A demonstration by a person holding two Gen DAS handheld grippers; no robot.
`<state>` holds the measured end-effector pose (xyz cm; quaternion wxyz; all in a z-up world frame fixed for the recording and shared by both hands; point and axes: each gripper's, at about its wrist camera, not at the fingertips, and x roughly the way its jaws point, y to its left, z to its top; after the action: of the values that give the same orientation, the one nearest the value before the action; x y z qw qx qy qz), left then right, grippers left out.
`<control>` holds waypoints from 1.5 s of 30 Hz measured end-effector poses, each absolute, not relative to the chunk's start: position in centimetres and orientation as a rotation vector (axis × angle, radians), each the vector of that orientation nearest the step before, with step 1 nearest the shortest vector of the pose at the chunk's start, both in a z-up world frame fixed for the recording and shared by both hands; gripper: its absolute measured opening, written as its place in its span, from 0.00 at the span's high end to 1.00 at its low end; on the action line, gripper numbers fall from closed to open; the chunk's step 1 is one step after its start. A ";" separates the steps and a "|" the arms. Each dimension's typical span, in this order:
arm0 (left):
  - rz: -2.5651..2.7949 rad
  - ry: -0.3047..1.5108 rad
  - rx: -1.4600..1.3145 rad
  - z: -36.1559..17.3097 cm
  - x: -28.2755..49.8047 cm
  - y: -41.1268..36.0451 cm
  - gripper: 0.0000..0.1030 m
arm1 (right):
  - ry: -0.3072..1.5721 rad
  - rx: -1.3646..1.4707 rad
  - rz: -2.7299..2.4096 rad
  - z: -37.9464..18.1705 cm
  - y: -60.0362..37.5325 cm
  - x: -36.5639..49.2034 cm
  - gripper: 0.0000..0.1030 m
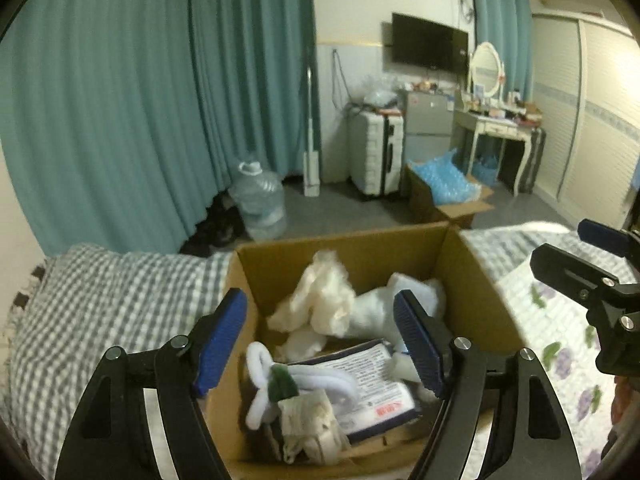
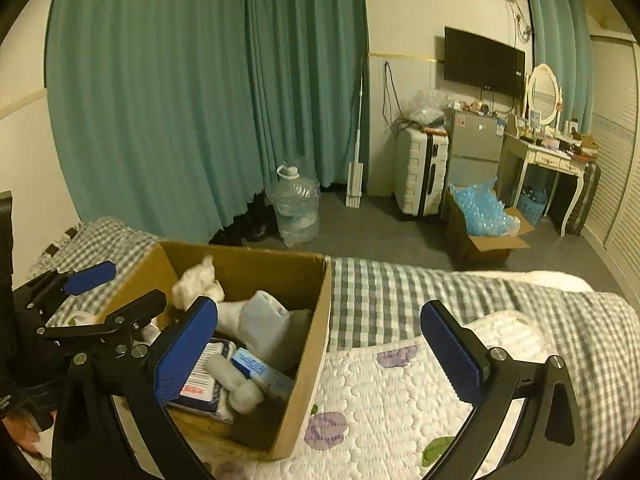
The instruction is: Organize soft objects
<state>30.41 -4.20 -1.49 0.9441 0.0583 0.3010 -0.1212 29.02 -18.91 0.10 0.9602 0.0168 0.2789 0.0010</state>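
Observation:
An open cardboard box [image 1: 360, 248] stands on the bed and holds several soft things: cream stuffing [image 1: 320, 300], a white sock [image 1: 376, 312], a white looped band [image 1: 260, 372], a printed soft pack [image 1: 372, 396] and a crumpled beige cloth [image 1: 312, 428]. My left gripper [image 1: 320, 340] is open and empty, hovering above the box. The box also shows in the right wrist view [image 2: 316, 320]. My right gripper [image 2: 320, 356] is open and empty, straddling the box's right wall. The left gripper [image 2: 100, 300] shows there at the left.
The bed has a grey checked blanket [image 2: 400, 300] and a white floral quilt [image 2: 400, 392]. On the floor are a water jug [image 2: 296, 208], a suitcase [image 2: 420, 172] and a box of blue plastic [image 2: 484, 216]. Teal curtains [image 2: 200, 100] hang behind.

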 end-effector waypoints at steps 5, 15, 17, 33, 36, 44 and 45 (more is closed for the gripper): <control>-0.235 0.506 0.123 3.7 26.5 -3.8 0.26 | 0.492 0.006 -0.013 5.3 -18.8 25.3 0.01; -0.152 0.147 0.088 14.5 13.9 0.4 0.11 | 0.269 -0.027 0.002 16.0 -16.0 12.9 0.01; -0.159 0.102 0.070 15.5 11.4 1.3 0.11 | 0.233 -0.018 0.009 17.1 -15.3 10.5 0.00; -0.101 0.105 0.052 6.5 6.7 3.9 0.10 | 0.174 -0.040 -0.038 7.3 -12.1 7.1 0.00; -0.113 0.177 0.059 4.1 8.5 3.5 0.10 | 0.227 -0.003 -0.039 4.7 -12.5 8.7 0.00; -0.118 0.233 0.073 2.0 9.1 2.6 0.10 | 0.340 0.021 -0.038 0.9 -13.4 10.9 0.00; -0.121 0.238 0.065 1.9 9.1 2.7 0.10 | 0.339 0.017 -0.041 0.8 -13.3 10.8 0.00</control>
<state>9.13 2.69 1.94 0.9906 0.0325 0.1184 -0.0603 10.83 -13.33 0.85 0.9854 0.0086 0.1687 -0.0203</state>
